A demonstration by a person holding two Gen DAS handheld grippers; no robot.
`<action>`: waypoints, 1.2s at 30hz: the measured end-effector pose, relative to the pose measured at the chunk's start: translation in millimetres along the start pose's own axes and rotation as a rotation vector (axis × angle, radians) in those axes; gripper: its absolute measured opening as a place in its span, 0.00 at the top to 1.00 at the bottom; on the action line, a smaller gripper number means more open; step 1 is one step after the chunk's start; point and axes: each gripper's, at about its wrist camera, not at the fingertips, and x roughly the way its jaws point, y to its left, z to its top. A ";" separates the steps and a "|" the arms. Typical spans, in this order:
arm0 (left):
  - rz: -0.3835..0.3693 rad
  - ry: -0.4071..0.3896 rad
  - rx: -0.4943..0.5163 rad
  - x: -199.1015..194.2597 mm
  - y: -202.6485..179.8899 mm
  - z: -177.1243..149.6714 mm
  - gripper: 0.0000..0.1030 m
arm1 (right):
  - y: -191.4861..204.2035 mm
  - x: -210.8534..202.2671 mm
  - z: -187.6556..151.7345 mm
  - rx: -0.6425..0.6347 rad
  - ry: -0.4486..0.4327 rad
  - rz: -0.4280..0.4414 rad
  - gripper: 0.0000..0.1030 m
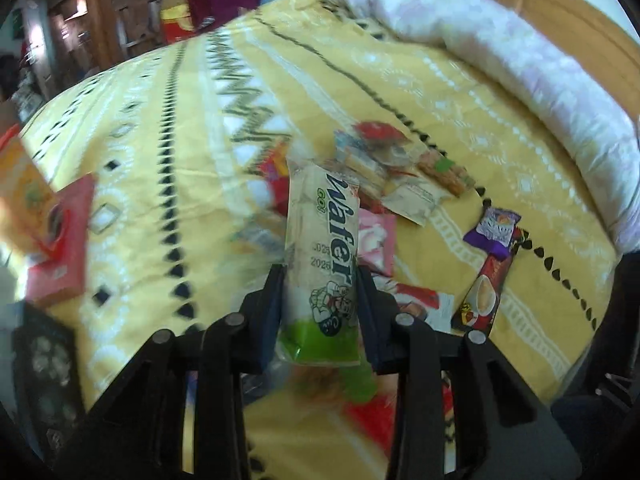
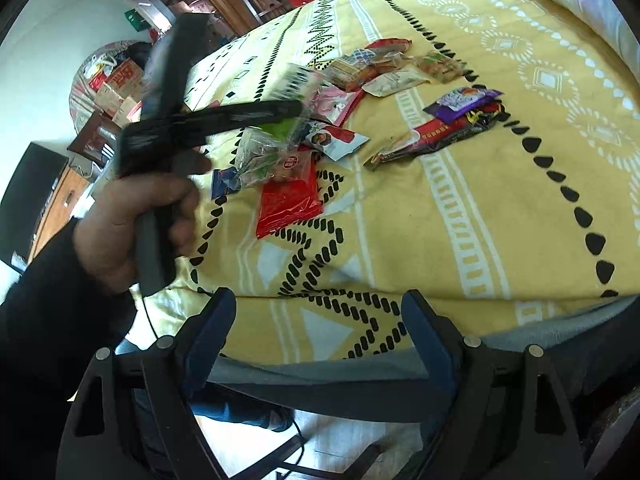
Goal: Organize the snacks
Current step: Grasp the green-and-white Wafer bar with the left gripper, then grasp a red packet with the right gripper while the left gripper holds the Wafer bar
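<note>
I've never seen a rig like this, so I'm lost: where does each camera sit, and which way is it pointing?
Left wrist: sits on the left hand-held gripper, looking down its black fingers, closed on a cream-and-green wafer packet, over the yellow patterned bedspread.
Right wrist: sits on the open right hand-held gripper, facing the bed; the person's left hand shows.
Shared: wafer packet, purple snack packet, bedspread.

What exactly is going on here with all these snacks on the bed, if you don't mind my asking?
A person is sorting snacks scattered on a yellow patterned bedspread, holding a gripper in each hand. The left gripper has closed on a wafer pack with a green end, above the pile. The right gripper is open and empty near the bed's edge. A red packet, a purple packet and other wrappers lie loose.
</note>
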 end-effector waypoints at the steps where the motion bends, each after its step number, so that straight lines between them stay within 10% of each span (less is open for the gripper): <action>1: 0.012 -0.005 -0.031 -10.2 10.3 -3.7 0.66 | 2.9 2.7 3.7 -0.016 -0.004 -0.003 0.16; 16: 0.049 0.044 -0.192 -75.8 74.8 -68.2 0.66 | 48.4 119.5 57.6 -0.151 0.077 -0.112 0.17; 19: 0.034 0.042 -0.189 -79.7 72.5 -74.9 0.66 | 47.7 123.7 59.2 -0.193 0.082 -0.163 0.39; 36: -0.018 -0.005 -0.191 -100.7 68.1 -77.5 0.65 | 29.2 32.5 75.7 -0.202 -0.079 -0.234 0.52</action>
